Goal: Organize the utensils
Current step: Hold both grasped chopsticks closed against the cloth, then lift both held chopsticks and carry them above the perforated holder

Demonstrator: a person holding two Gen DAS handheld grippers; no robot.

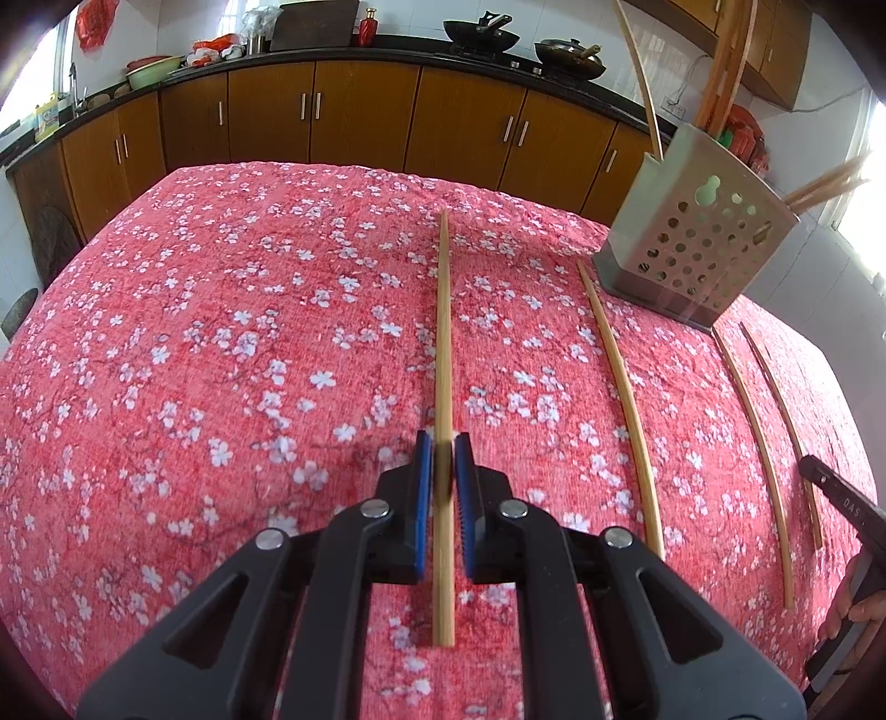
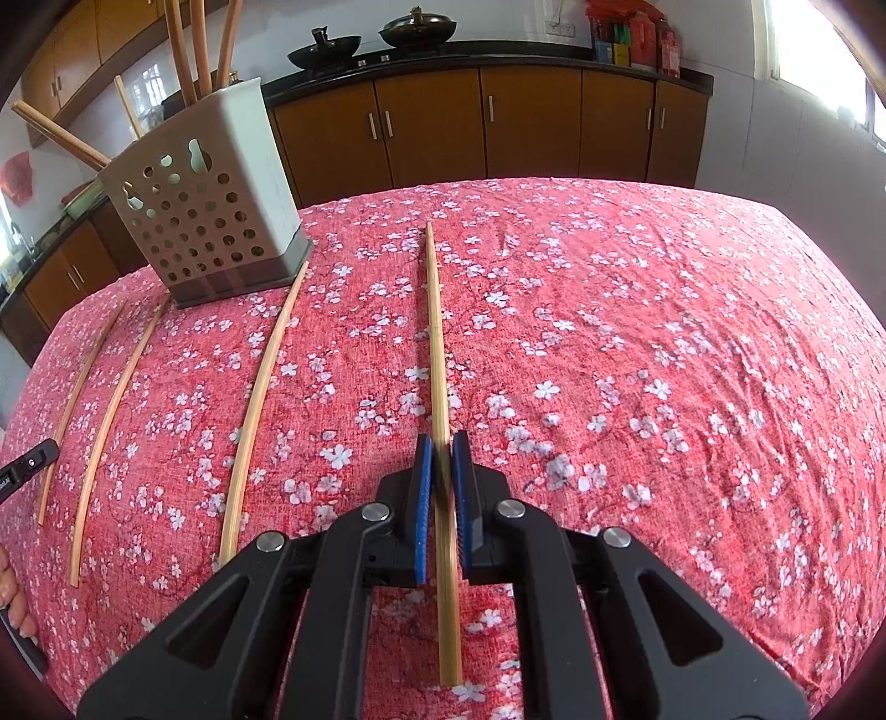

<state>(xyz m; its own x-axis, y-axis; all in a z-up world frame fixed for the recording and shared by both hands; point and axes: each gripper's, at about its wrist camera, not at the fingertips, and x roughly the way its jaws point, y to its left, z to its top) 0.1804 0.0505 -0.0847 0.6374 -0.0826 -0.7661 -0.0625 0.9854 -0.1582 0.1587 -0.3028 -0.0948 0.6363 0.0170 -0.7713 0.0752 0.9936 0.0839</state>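
My left gripper (image 1: pixel 443 443) is shut on a bamboo chopstick (image 1: pixel 444 332) that runs forward between its blue pads, on or just above the red floral tablecloth (image 1: pixel 221 360). My right gripper (image 2: pixel 442 443) is shut on another bamboo chopstick (image 2: pixel 436 343) in the same way. A perforated grey utensil holder (image 1: pixel 698 249) stands at the far right in the left wrist view and at the far left in the right wrist view (image 2: pixel 210 221); several chopsticks stick out of its top. Three loose chopsticks (image 2: pixel 260 399) lie on the cloth between the grippers.
Brown kitchen cabinets (image 1: pixel 360 116) and a black counter with woks (image 1: pixel 482 36) run behind the table. The right gripper's body and a hand show at the right edge of the left wrist view (image 1: pixel 841 498).
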